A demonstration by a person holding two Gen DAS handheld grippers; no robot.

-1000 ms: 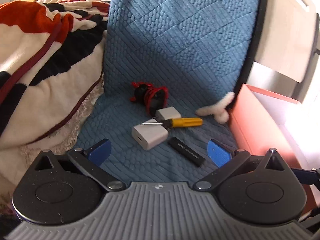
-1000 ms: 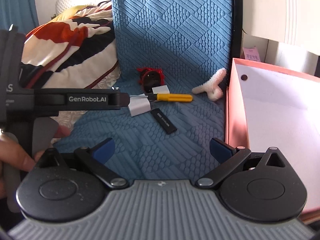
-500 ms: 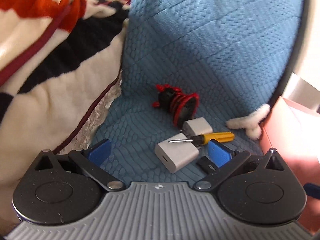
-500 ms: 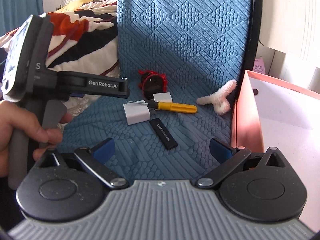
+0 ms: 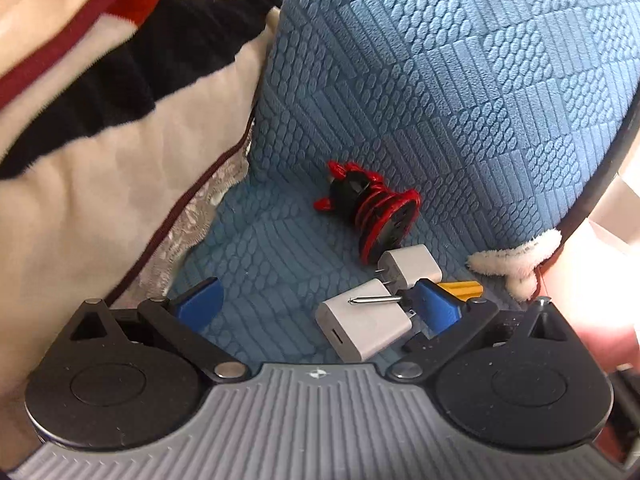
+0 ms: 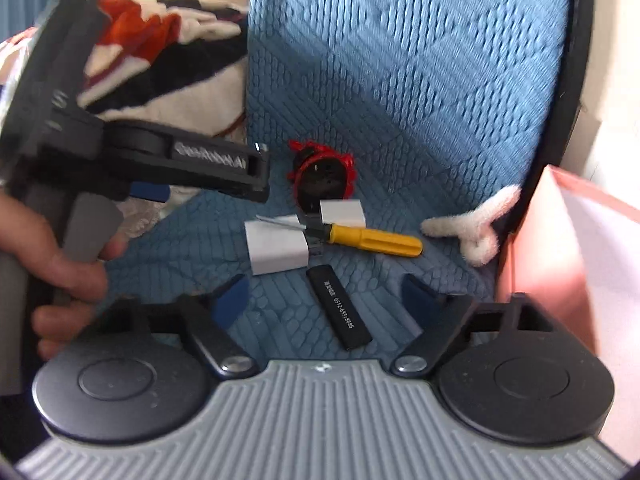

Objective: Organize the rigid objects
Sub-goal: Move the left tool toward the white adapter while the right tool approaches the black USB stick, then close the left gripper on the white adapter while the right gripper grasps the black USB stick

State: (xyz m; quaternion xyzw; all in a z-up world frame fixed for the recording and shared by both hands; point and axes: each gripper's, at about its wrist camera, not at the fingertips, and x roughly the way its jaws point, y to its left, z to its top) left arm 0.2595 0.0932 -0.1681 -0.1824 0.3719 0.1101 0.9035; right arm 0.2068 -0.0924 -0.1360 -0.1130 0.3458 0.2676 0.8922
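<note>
Lying straight ahead of the right hand-held gripper, between its two blue pads, is a flat black rectangular stick with white printing. Its long axis runs from upper left to lower right across the right wrist view, slanted rather than square to the jaws. Those jaws are closing, yet the pads are clear of the stick on both sides, so nothing is pinched.

The stick rests on a blue quilted seat cushion. Just beyond it sit a larger white plastic charger block, a smaller white charger block, and a yellow-handled screwdriver whose metal shaft crosses the top of the larger block. Behind them lies a black and red round plug adapter.

The left hand-held gripper, held in a person's hand, hovers spread wide beside the larger charger block, one pad just past it. It looks nearer the chargers; the right one seems nearer the stick.

To the right stands a pink cardboard box, open, close to the cushion's edge, with a small white fuzzy item between. A striped fleece blanket crowds the left side; room for moving is freer toward the box.
</note>
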